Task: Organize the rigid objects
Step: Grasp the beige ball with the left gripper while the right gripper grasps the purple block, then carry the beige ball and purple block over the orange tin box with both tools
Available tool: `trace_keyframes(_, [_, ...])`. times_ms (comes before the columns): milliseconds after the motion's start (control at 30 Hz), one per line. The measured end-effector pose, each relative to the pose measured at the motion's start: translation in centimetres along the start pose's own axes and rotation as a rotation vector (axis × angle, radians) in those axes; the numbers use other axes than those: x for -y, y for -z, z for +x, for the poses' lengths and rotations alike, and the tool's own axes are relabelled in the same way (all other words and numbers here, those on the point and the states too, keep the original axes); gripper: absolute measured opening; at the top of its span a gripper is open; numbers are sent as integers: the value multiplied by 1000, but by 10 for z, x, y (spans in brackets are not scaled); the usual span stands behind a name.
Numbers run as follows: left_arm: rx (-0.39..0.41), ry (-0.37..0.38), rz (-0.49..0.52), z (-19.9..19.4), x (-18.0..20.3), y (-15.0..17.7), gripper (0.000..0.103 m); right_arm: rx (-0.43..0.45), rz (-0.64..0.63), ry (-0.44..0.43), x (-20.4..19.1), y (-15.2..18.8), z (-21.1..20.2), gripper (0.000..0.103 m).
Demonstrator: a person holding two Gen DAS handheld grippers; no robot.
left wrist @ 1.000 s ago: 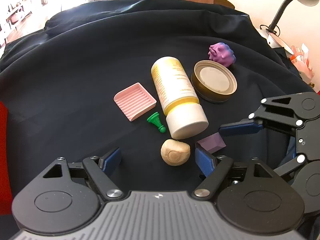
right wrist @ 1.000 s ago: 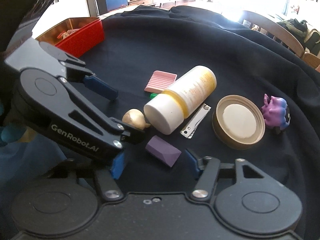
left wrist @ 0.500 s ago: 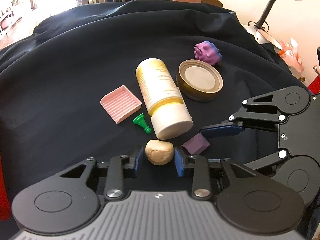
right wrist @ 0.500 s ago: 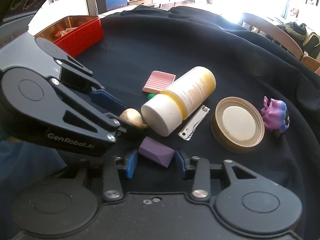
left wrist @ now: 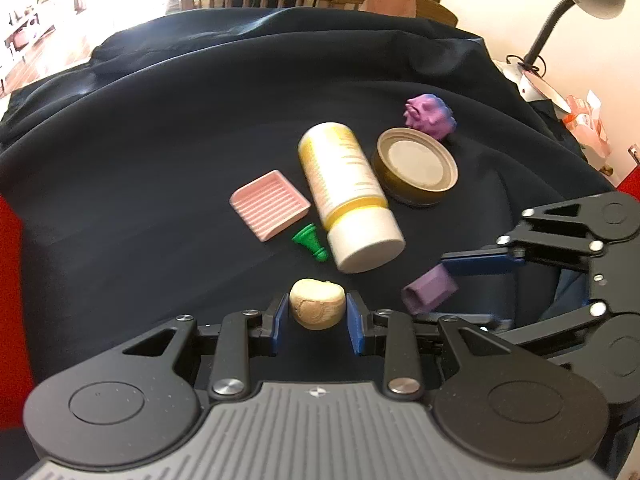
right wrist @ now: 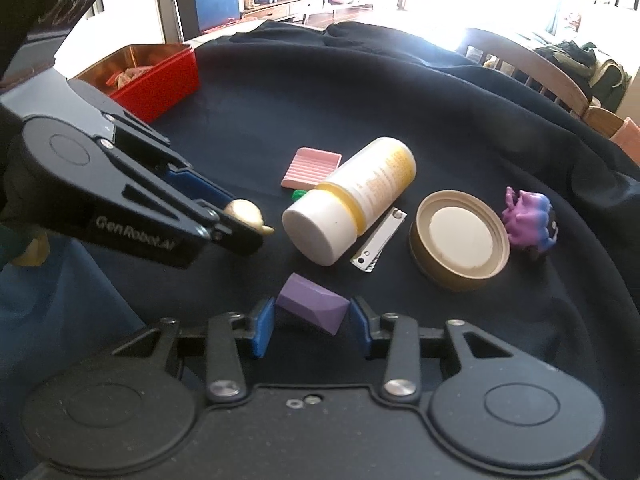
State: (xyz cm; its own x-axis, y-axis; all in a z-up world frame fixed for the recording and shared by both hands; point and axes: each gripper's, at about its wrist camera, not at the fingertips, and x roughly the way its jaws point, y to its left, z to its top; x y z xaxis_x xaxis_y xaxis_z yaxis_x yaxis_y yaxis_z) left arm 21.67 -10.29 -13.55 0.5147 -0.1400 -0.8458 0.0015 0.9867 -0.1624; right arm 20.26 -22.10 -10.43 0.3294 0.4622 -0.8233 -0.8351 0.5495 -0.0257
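Beige rounded lump [left wrist: 317,309] sits clamped between the pads of the left gripper [left wrist: 316,316], low over the dark cloth [left wrist: 160,160]. Right gripper [right wrist: 312,322] pinches the purple block [right wrist: 312,307] by slanted faces. Risk: the block's angled sides could let it twist or pop free. The curved lump may roll out. Nearby white bottle [right wrist: 348,200] could get nudged and roll into the nail clipper [right wrist: 380,240].

Blown-out window glare behind, fisheye-bent edges, perhaps slight blur on dim foreground.
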Motion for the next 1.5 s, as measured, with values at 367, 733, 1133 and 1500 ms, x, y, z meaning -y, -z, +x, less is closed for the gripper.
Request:
trace_keyframes(367, [16, -1, -61, -33, -30, 7, 30, 41, 61, 5, -11, -12, -33, 40])
trace_keyframes(733, [48, 8, -134, -70, -65, 12, 30, 87, 88, -13, -42, -40, -55, 40])
trace_keyframes(1133, [83, -6, -149, -113, -116, 26, 30, 123, 82, -36, -95, -79, -52, 40])
trace_keyframes(1500, [98, -33, -159, -142, -178, 43, 30, 131, 38, -47, -153, -120, -31, 40])
